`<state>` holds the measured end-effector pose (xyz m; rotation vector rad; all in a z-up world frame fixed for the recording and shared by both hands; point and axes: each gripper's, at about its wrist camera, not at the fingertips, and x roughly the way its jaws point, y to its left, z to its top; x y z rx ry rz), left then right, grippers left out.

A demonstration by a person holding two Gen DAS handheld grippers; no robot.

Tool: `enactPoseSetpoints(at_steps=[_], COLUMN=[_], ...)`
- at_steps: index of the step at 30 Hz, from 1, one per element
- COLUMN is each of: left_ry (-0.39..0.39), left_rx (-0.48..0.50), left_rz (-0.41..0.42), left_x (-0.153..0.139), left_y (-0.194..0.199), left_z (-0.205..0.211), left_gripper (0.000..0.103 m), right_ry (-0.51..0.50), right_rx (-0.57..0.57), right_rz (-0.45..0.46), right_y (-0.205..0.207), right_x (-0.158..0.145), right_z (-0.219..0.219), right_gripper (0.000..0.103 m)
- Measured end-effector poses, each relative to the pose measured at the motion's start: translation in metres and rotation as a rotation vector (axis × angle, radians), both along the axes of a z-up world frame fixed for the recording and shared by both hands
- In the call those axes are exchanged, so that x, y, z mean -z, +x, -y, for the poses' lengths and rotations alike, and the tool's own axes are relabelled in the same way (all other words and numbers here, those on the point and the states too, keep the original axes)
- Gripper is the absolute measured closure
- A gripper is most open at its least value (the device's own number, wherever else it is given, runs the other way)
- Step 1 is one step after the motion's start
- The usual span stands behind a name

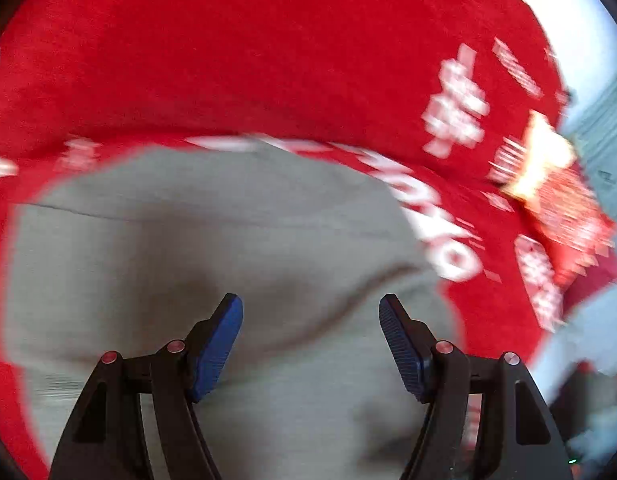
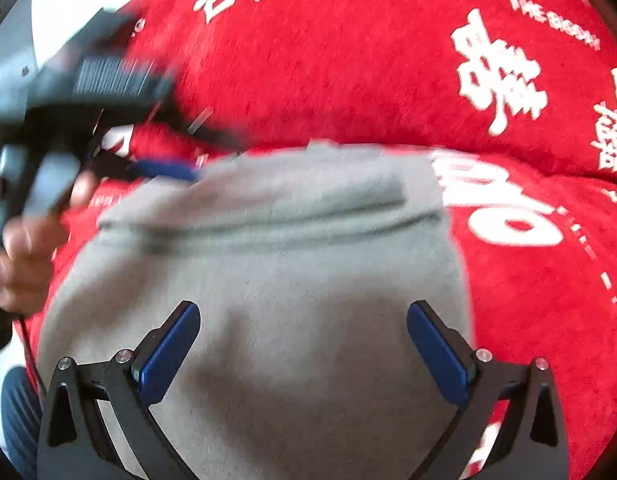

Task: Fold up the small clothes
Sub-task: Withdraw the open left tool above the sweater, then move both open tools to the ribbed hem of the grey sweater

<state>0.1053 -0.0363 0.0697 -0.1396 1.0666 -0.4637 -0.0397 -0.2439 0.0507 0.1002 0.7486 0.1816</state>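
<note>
A small grey garment (image 1: 196, 240) lies folded on a red blanket (image 1: 248, 48) with white lettering. In the left wrist view my left gripper (image 1: 311, 308) hangs over the grey cloth, open, with nothing between its blue pads. The picture is blurred by motion. In the right wrist view the same grey garment (image 2: 268, 264) fills the middle, with a fold ridge across its far part. My right gripper (image 2: 303, 316) stands open just above it, holding nothing. The left gripper (image 2: 164, 170) shows blurred at the garment's far left corner, with a hand (image 2: 20, 256) on its handle.
The red blanket (image 2: 348, 60) covers the whole surface and bulges up behind the garment. A yellow-and-red patch (image 1: 548, 168) lies at the right in the left wrist view. A white and grey area (image 1: 600, 80) shows beyond the blanket's right edge.
</note>
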Motion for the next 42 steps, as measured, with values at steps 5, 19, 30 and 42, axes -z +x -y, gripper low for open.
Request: enactPoseSetpoints(at_steps=[5,19,30,42], left_ry=[0.158,0.286,0.276,0.300], left_rx=[-0.221,-0.214,-0.176,-0.199], left_rz=[0.065,0.089,0.089,0.155], left_x=[0.010,0.054,0.062,0.063], left_y=[0.000,-0.024,-0.069,-0.115], left_z=[-0.053,-0.086,-0.067,-0.071], left_gripper=[0.031,0.031,0.031,0.019], right_ry=[-0.036,-0.124,-0.163,-0.176], right_rx=[0.005,0.079,0.035,0.056], right_rz=[0.061,-0.199,-0.240,-0.163], right_y=[0.034,0.095,0.058,0.009], right_x=[-0.035,0.011,0.015,0.020], right_z=[-0.011,-0.026,-0.049,-0.050], right_gripper=[0.000,0.001,0.001,0.001])
